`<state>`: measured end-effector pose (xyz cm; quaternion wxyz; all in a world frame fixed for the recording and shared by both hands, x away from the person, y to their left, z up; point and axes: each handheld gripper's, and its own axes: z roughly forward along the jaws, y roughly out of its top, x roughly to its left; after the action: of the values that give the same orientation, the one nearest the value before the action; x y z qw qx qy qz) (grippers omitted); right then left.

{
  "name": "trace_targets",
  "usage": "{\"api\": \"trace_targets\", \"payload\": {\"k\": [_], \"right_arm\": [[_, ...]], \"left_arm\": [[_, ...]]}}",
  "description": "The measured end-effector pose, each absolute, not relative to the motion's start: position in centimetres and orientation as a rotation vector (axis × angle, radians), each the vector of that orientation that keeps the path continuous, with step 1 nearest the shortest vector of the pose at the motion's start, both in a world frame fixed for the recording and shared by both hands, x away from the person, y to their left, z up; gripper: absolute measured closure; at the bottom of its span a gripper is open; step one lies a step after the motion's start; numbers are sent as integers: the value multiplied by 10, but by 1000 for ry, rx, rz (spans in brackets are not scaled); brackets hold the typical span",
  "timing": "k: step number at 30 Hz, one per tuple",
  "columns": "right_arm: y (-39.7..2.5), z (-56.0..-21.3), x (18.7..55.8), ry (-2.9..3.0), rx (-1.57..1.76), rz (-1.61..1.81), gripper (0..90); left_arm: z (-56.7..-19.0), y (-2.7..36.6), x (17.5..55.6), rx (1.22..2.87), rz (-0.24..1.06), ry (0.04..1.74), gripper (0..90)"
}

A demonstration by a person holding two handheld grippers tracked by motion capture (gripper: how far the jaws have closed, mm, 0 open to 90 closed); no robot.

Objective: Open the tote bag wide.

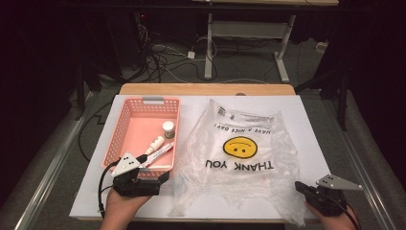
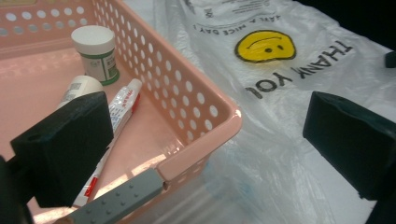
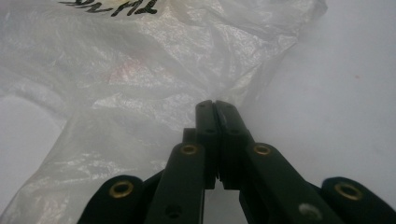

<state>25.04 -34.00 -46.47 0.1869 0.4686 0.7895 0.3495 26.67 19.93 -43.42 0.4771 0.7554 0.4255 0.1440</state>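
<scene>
Left gripper (image 2: 205,149), jaws wide, hovers at the basket's (image 2: 196,100) near right corner. The tube (image 2: 122,108) lies inside, just left, long axis running near-to-far. Right gripper (image 3: 215,106), jaws closed, rests by the bag (image 1: 239,158), farther off.

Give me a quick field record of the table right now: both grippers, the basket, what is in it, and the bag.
left gripper: open, jaws wide apart, over the basket's near corner
right gripper: shut, at the bag's near edge; grip on plastic cannot be told
basket: pink, perforated, on the white table, left of the bag
basket contents: white-capped jar, small white bottle, tube lying flat
plastic bag: clear, crumpled, lying flat, smiley face and THANK YOU print, beside the basket
</scene>
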Motion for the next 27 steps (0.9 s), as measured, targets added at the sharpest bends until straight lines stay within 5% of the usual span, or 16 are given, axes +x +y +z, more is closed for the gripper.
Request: {"api": "trace_targets", "payload": {"k": [3, 14, 27], "right_arm": [[-338, -467, 239, 2242, 1312, 988, 881], [-345, -451, 240, 2157, 1309, 1114, 546], [-366, -451, 317, 2071, 1382, 1098, 347]], "left_arm": [[-434, 198, 266, 1859, 375, 1026, 4], [-434, 195, 267, 1876, 315, 1020, 0], [-433, 188, 266, 1883, 338, 940, 0]]}}
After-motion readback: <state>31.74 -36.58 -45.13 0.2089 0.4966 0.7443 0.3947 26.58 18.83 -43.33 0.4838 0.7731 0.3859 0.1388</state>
